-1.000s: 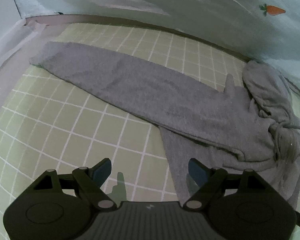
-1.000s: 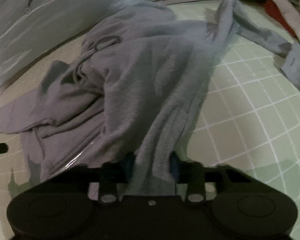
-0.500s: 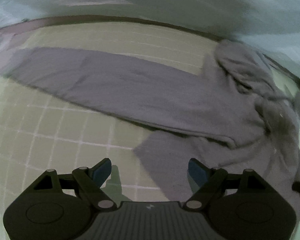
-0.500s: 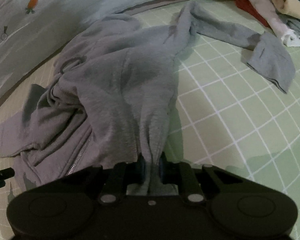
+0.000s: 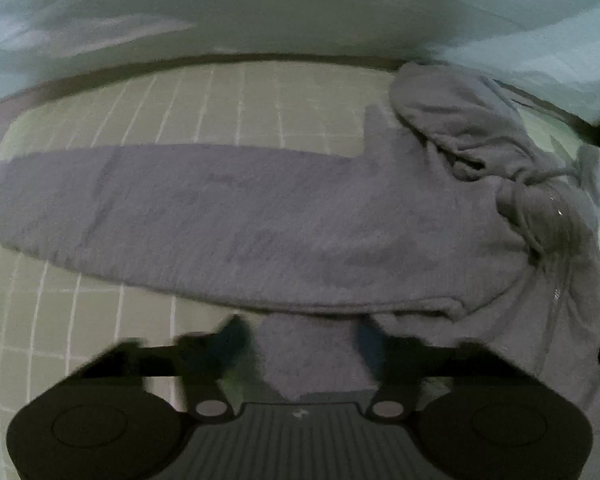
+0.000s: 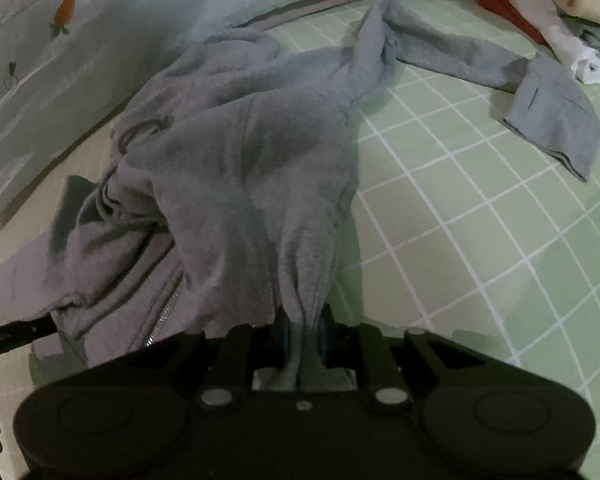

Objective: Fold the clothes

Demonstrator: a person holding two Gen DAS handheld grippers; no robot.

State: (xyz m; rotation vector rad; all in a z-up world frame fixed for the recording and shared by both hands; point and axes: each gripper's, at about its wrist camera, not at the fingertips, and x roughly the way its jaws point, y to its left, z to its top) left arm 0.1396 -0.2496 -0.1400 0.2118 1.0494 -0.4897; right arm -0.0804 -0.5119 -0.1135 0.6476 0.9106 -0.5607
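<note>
The grey hoodie point(image 6: 236, 184) lies rumpled on a green checked sheet point(image 6: 480, 240). The right gripper point(image 6: 302, 340) has its jaws clenched on a bunched hem fold. The left gripper point(image 5: 304, 344) is closing its jaws, hoodie cloth between them, not yet pinched.

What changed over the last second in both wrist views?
The left hand-held gripper slid over the gray hoodie; its jaws are closing around the hem, which now lies between them. The right hand-held gripper tightened its pinch on the bunched fabric. The hoodie's sleeves still lie spread on the green checked sheet.
</note>
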